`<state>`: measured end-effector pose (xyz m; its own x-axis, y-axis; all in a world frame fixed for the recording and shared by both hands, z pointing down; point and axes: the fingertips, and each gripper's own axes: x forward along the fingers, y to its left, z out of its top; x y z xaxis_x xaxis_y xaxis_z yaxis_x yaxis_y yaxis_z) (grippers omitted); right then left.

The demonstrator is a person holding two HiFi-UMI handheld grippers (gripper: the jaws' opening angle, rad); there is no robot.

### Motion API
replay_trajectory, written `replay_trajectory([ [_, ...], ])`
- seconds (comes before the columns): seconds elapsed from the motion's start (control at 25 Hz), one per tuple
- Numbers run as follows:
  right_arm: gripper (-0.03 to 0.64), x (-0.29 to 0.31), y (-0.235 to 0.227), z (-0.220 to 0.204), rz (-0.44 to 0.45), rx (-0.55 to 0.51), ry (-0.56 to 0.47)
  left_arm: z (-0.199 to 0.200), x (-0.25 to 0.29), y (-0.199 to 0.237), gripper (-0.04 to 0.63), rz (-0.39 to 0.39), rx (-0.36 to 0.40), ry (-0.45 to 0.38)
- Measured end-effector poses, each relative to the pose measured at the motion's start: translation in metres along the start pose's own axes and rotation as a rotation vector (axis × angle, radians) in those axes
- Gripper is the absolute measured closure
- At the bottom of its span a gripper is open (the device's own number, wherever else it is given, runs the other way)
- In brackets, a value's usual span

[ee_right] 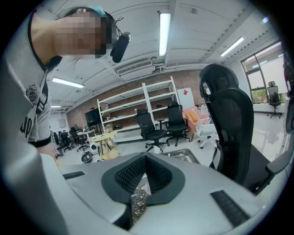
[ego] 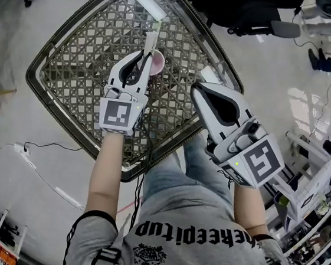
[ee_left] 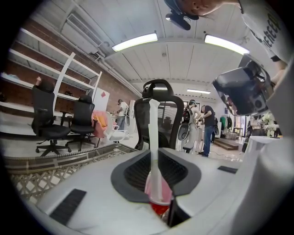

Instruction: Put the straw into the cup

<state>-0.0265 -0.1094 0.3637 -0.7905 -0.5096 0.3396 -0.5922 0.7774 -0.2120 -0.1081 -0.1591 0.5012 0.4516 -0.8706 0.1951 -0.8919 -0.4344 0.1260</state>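
A pink cup point(ego: 157, 63) stands near the middle of the wicker table point(ego: 73, 59). My left gripper point(ego: 145, 56) is right beside the cup, shut on a white straw point(ego: 150, 40) that sticks up past its fingertips. In the left gripper view the straw point(ee_left: 153, 133) stands upright between the closed jaws, with the pink cup point(ee_left: 161, 195) just below and behind them. My right gripper point(ego: 202, 87) hovers over the table's right side, apart from the cup, shut with nothing in it. In its own view the right gripper point(ee_right: 145, 158) shows only table weave through the gap below.
The diamond-shaped table has a dark metal rim point(ego: 126, 175) near my legs. A black office chair point(ego: 250, 11) stands beyond the far right edge. Cables and a power strip point(ego: 21, 149) lie on the floor at left. Equipment crowds the right side point(ego: 315, 175).
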Motion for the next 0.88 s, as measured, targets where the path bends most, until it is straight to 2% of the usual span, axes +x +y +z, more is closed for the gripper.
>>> replay_trajectory([
  [0.16,0.604,-0.001,0.000,0.000,-0.002,-0.002,0.000,-0.003,-0.001,-0.001,0.500,-0.004,0.003,0.009],
  [0.28,0.604,-0.002,0.001,0.000,-0.004,-0.003,-0.001,-0.010,-0.003,-0.003,0.494,-0.008,-0.008,0.073],
  [0.36,0.604,-0.003,0.001,0.000,-0.006,-0.003,0.000,-0.011,-0.004,-0.004,0.494,-0.008,-0.008,0.083],
  [0.52,0.604,-0.003,0.002,0.001,-0.006,-0.003,-0.003,-0.007,-0.004,-0.002,0.494,0.002,-0.012,0.038],
  [0.72,0.604,-0.006,0.006,0.003,-0.003,-0.006,-0.010,0.000,-0.008,-0.003,0.495,0.008,-0.006,0.026],
  [0.8,0.604,-0.005,0.008,0.005,0.002,-0.009,-0.015,0.000,-0.010,-0.004,0.507,0.005,0.001,0.043],
  [0.88,0.604,-0.004,0.009,0.006,0.008,-0.012,-0.019,0.003,-0.011,-0.004,0.527,0.002,0.012,0.021],
])
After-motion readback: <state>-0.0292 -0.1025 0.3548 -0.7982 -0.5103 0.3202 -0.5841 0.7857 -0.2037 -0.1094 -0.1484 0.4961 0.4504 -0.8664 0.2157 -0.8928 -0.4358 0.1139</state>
